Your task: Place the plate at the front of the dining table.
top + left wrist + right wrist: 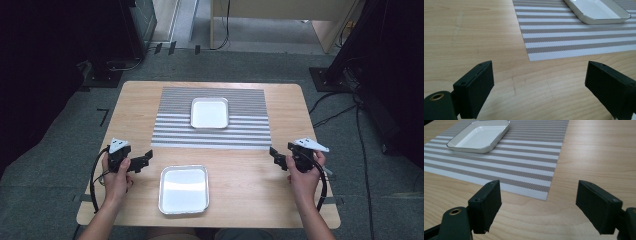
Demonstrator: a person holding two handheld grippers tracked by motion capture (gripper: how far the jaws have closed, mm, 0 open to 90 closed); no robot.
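A grey-and-white striped placemat lies on the far half of the wooden table. On it rests a shallow white tray, empty, seen also in the left gripper view and the right gripper view. A second empty metal tray sits on bare wood near the front edge. My left gripper hovers left of the near tray, open, nothing between its jaws. My right gripper stands open at the mat's near right corner, jaws empty.
The table's edges are close beside both hands. Beyond the table lie grey carpet, black cables at the right, dark equipment stands at the left, and a wooden desk at the back.
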